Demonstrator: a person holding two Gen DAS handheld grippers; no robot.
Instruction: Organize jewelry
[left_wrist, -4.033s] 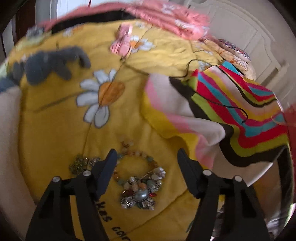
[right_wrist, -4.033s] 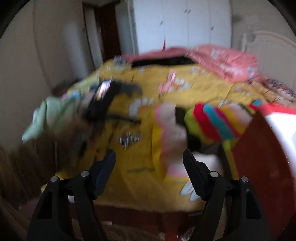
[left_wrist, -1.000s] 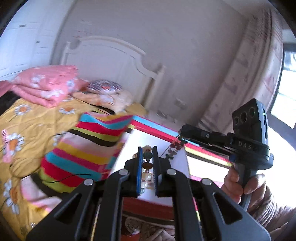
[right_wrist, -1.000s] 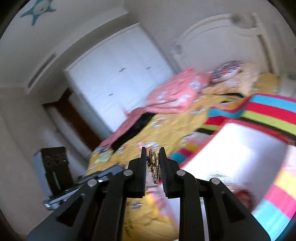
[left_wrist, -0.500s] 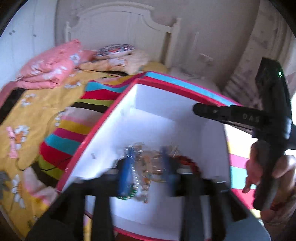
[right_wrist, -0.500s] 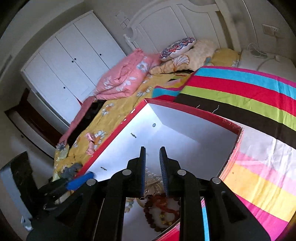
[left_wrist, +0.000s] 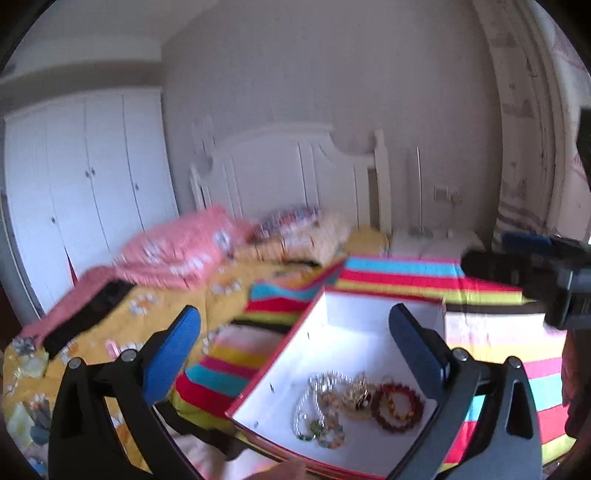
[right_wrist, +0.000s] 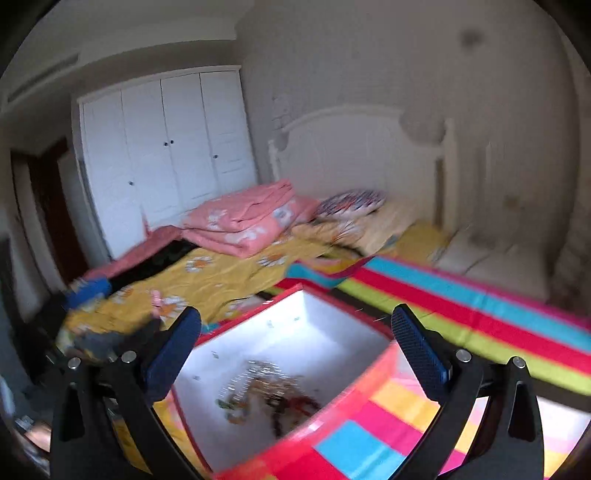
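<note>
Above a red-rimmed cardboard box with a white interior (left_wrist: 334, 325), resting on a multicoloured striped blanket (left_wrist: 399, 275) on the bed: the left gripper (left_wrist: 295, 343), blue-padded jaws spread wide and empty. Heaped at the box's near end: a white pearl-bead necklace (left_wrist: 306, 398), a gold-toned ornament (left_wrist: 356, 393), a dark red bead bracelet (left_wrist: 397, 402) at the right side touching the gold piece, and a green-and-amber beaded strand (left_wrist: 325, 430) nearest the front rim. At the right edge of the left wrist view, the other black handheld device, partly cut off. In the right wrist view: the right gripper (right_wrist: 295, 347), likewise spread apart and holding nothing, over the same box (right_wrist: 266, 458), its jewelry a blurred cluster on the white floor. Behind: a folded pink floral quilt (right_wrist: 240, 218) on a yellow daisy-print bedspread (right_wrist: 207, 277), a white headboard (right_wrist: 354, 147) and a white panelled wardrobe (right_wrist: 166, 147).
</note>
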